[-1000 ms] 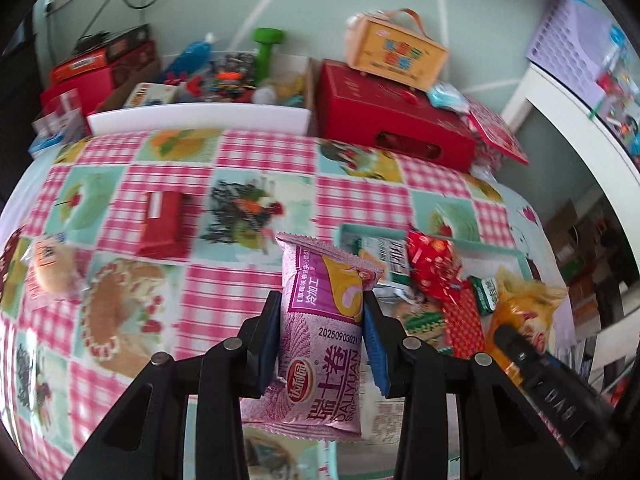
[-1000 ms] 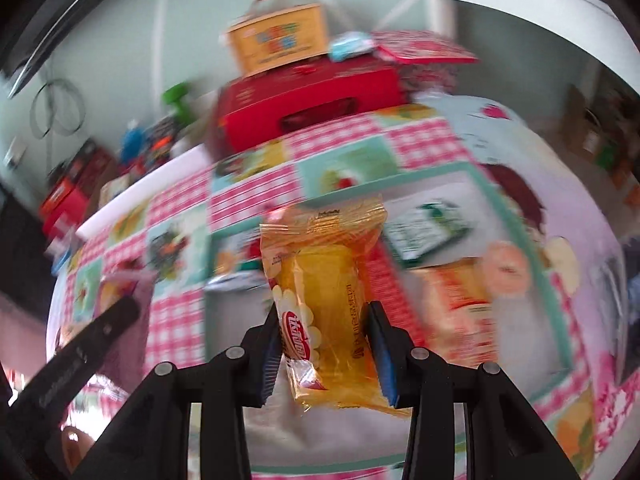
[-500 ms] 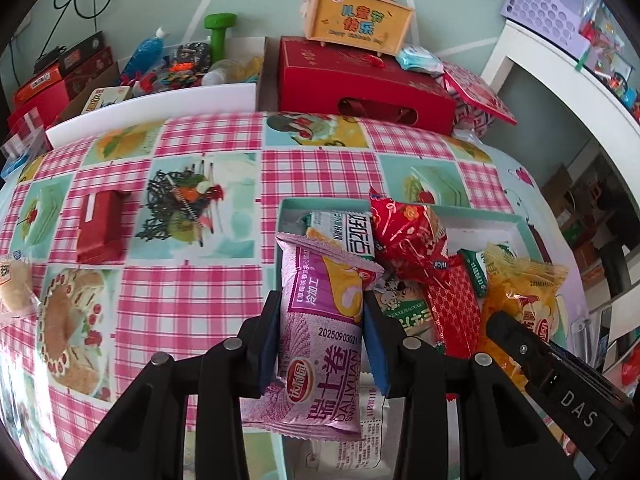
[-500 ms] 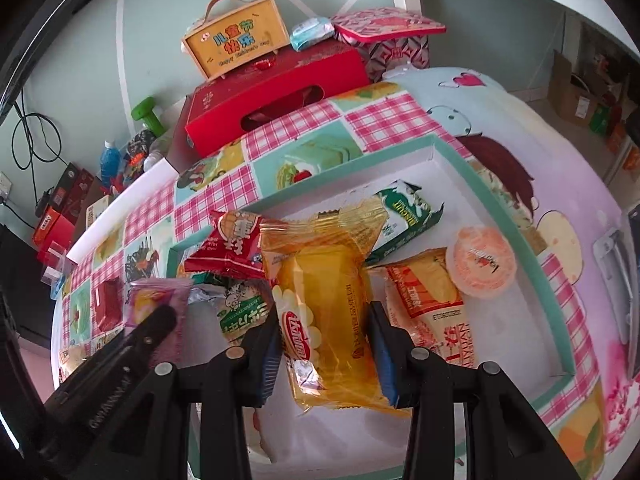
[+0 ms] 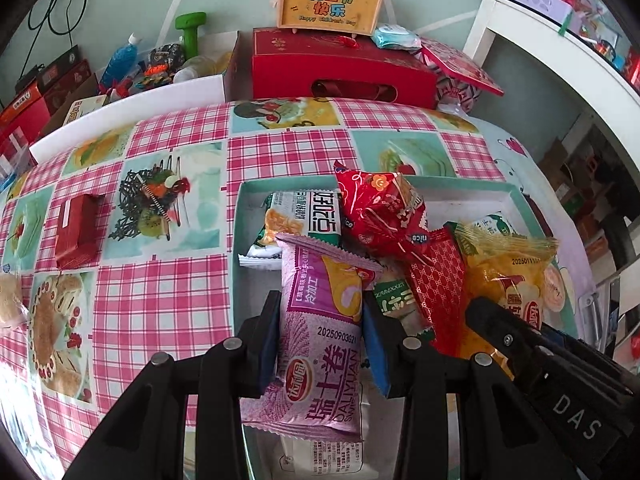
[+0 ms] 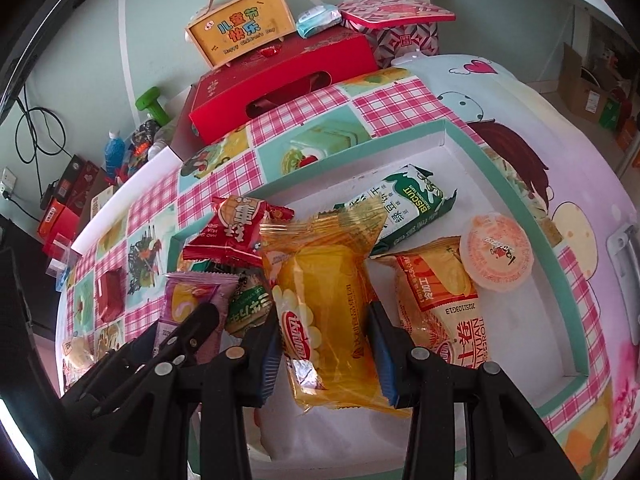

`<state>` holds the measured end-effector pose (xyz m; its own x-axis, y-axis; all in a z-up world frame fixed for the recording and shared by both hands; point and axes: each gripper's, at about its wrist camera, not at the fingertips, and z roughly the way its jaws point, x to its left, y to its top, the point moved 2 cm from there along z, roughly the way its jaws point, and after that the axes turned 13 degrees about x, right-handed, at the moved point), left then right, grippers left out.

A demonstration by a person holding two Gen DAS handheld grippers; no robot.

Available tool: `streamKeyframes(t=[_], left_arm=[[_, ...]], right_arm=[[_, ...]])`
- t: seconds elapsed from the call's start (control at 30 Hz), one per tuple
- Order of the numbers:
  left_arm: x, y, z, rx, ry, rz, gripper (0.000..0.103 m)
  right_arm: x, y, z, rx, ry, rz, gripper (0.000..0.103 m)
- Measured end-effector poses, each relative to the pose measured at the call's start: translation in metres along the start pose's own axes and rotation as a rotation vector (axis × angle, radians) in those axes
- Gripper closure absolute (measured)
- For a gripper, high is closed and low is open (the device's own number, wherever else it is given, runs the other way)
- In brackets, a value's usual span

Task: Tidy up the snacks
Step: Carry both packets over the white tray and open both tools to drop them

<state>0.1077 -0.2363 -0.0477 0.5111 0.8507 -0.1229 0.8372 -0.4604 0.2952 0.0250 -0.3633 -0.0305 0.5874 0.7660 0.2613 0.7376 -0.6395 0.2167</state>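
While the left gripper point(image 5: 320, 320) clamps the purple Swiss-roll packet point(image 5: 322, 336) between its fingers, the left wrist view shows it brought in from over the checked tabletop point(image 5: 168, 300) a second ago to above the near left corner of the teal-rimmed tray point(image 5: 236, 240). I judge the packet is about ready to be let go among the snacks already there. Its print reads "DALIYUAN" with a date code, 20250903G21. Behind it lie a green-and-white packet point(image 5: 304, 220), a red snack bag point(image 5: 384, 208) marked "nice", and a patterned red packet point(image 5: 436, 276). A small red box point(image 5: 76, 232) sits loose on the tabletop, so sorting is not finished. At the back, an orange gift box point(image 5: 330, 0) says "Happy Children's Day".

From the right wrist view, the right gripper point(image 6: 326, 344) pinches a yellow cake packet point(image 6: 324, 312), now hanging steady over the tray's middle after the blurred sweep a second ago. Beyond it lie a green "BISCUIT" packet point(image 6: 400, 208), an orange Swiss-roll packet point(image 6: 444, 300) and a sealed jelly cup point(image 6: 496, 256).
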Motion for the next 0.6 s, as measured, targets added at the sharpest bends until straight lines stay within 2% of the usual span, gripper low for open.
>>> streamKeyframes(t=[0.33,0.47,0.6], left_arm=[[-0.004,0.002,0.0,0.001,0.014,0.008,0.061],[0.003,0.002,0.001,0.021,-0.012,-0.025,0.051],[0.011,0.002,-0.003,0.027,-0.049,-0.06,0.047]], right_arm=[[-0.004,0.0,0.004,0.018,-0.025,0.006,0.06],[-0.005,0.0,0.004,0.023,-0.022,0.01,0.059],[-0.006,0.0,0.002,0.013,-0.03,0.014,0.047]])
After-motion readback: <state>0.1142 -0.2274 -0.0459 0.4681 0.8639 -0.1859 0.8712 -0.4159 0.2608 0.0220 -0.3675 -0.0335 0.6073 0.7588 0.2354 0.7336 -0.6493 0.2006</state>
